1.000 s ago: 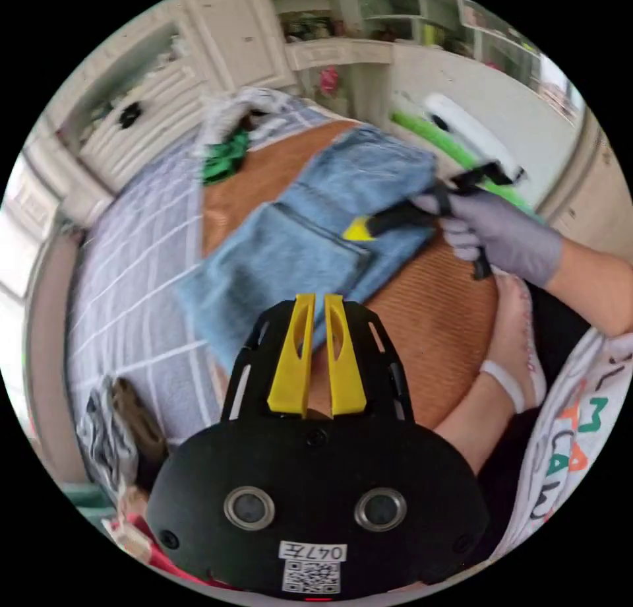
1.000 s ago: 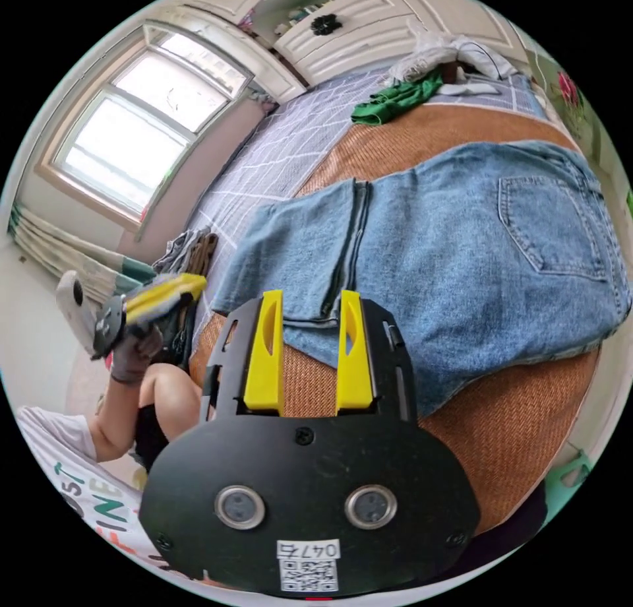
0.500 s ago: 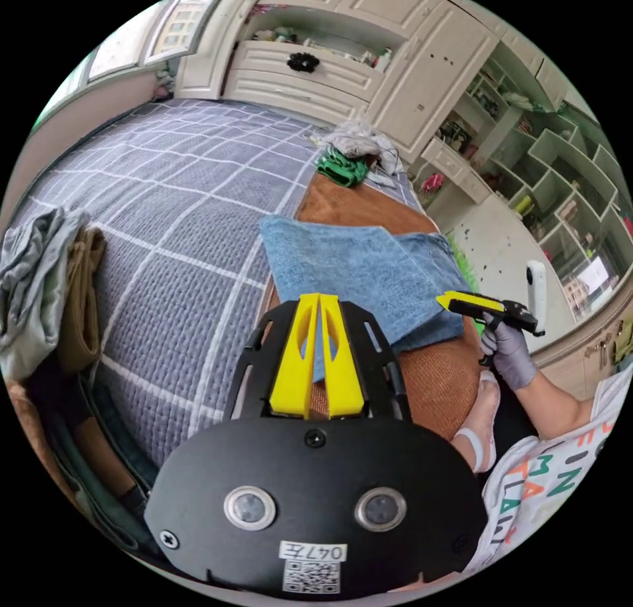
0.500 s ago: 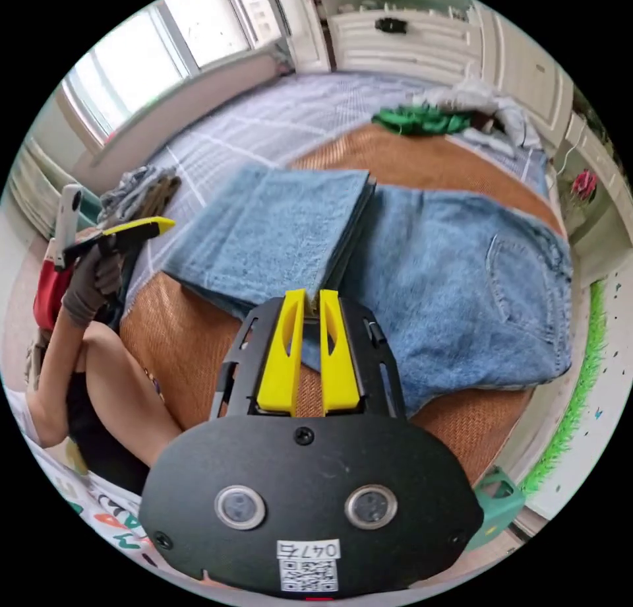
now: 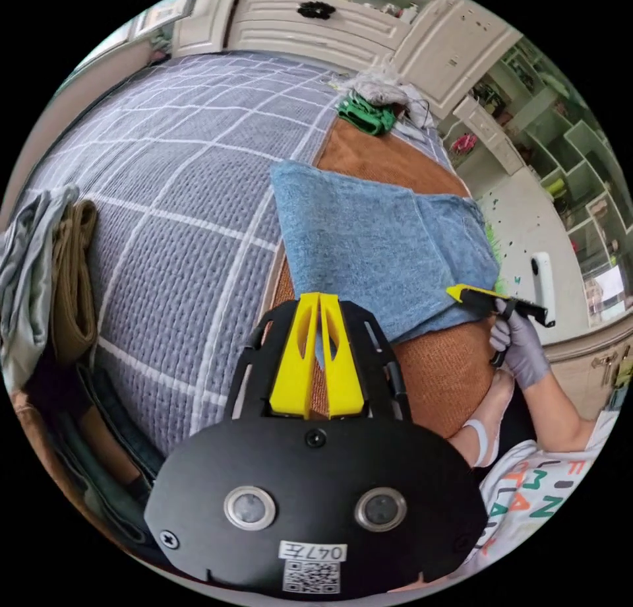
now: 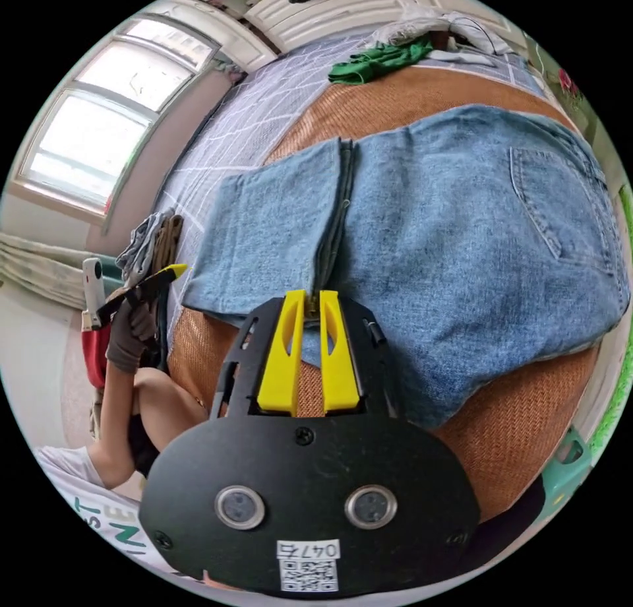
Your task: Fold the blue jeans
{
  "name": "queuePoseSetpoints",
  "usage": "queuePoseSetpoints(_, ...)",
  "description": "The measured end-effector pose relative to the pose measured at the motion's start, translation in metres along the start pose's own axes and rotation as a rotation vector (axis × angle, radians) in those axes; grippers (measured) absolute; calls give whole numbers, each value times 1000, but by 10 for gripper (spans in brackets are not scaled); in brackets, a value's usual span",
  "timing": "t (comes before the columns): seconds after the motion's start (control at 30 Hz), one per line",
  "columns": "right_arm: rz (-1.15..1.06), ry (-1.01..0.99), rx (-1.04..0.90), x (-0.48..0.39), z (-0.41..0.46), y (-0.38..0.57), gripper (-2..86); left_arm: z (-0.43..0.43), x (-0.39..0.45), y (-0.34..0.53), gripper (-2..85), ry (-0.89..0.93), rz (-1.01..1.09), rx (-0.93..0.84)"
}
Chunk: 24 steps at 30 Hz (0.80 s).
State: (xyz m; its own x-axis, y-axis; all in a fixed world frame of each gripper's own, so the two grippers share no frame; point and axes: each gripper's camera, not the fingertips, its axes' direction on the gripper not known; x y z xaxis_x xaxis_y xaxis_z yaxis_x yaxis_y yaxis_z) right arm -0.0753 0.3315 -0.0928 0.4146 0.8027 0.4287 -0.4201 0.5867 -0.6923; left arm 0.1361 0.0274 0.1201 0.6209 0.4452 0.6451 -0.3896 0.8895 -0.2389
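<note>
The blue jeans (image 6: pixel 461 237) lie flat on a brown mat (image 6: pixel 527 409), legs folded back over the seat, a back pocket at the right. My right gripper (image 6: pixel 310 295) is shut on the near edge of the folded leg layers, with denim between its yellow jaws. The left gripper view has the jeans (image 5: pixel 376 244) stretching away, with the right gripper (image 5: pixel 456 292) in a gloved hand at their right edge. My left gripper (image 5: pixel 318 298) is shut, jaws touching, over the jeans' near corner. The right gripper view has it (image 6: pixel 173 272) just off the jeans' left corner.
A purple checked bedspread (image 5: pixel 171 191) spreads left of the mat (image 5: pixel 435 376). A green garment (image 5: pixel 362 113) and pale clothes lie at the far end. Folded clothes (image 5: pixel 46 270) are stacked at the left. White cupboards (image 5: pixel 316 26) stand behind. The person's leg (image 6: pixel 165 396) is near.
My right gripper's jaws went from wide open to shut on the folded leg edge. Both cameras swung. The left gripper stayed shut near the jeans' left corner.
</note>
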Motion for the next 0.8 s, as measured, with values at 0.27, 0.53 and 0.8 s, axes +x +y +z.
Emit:
queuePoseSetpoints(0.27,-314,206,196,-94,-84,1,-2,12,-23,15,-10,320,-10,113)
queuePoseSetpoints(0.53,-61,109,32,-21,-24,5,-2,100,65,1,-10,-20,146,-181)
queuePoseSetpoints(0.8,-279,311,112,-74,-61,5,-4,89,73,-16,-10,211,124,-78)
